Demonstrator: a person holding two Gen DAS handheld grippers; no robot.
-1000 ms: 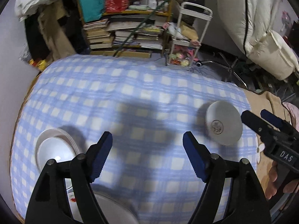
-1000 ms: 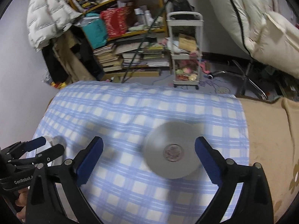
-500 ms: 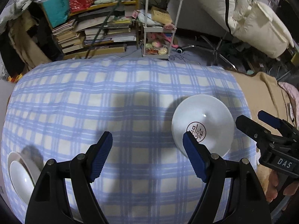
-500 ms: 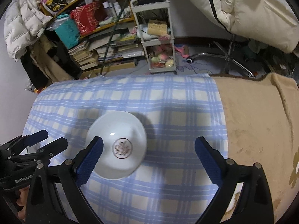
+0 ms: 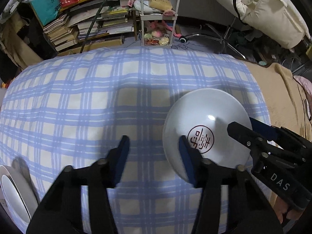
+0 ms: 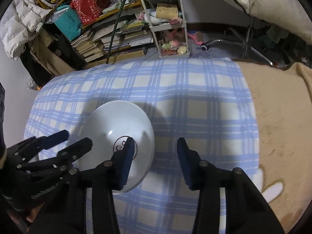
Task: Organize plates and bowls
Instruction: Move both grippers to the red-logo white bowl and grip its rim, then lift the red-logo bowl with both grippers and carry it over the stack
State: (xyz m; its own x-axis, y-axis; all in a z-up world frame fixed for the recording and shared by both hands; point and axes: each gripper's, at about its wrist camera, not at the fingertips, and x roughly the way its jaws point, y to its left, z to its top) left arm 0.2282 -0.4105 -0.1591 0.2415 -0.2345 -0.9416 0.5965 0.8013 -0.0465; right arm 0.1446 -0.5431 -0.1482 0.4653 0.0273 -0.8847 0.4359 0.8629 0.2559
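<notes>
A white bowl (image 5: 200, 117) with a round red stamp in its middle sits on the blue checked cloth (image 5: 78, 107). My left gripper (image 5: 154, 156) straddles the bowl's left rim, one finger over the cloth and one over the bowl. Its jaws are closing, and the pads stand clear of the rim. In the right wrist view the same bowl (image 6: 117, 120) has its right rim between the jaws of my right gripper (image 6: 156, 144). These jaws are closing too, with a gap still showing. Each gripper shows in the other's view: the right gripper (image 5: 241, 122) and the left gripper (image 6: 76, 138).
A stack of white dishes (image 5: 13, 191) lies at the cloth's near left edge. A tan blanket (image 6: 276, 117) covers the surface right of the cloth, with a white dish edge (image 6: 273, 190) on it. Beyond the far edge stand a white cart (image 5: 158, 19) and piled books (image 5: 64, 37).
Both grippers came down and closer to the bowl, and their jaws narrowed. The left view swung away from the stacked dishes, and the bowl's rims now sit between both pairs of fingers.
</notes>
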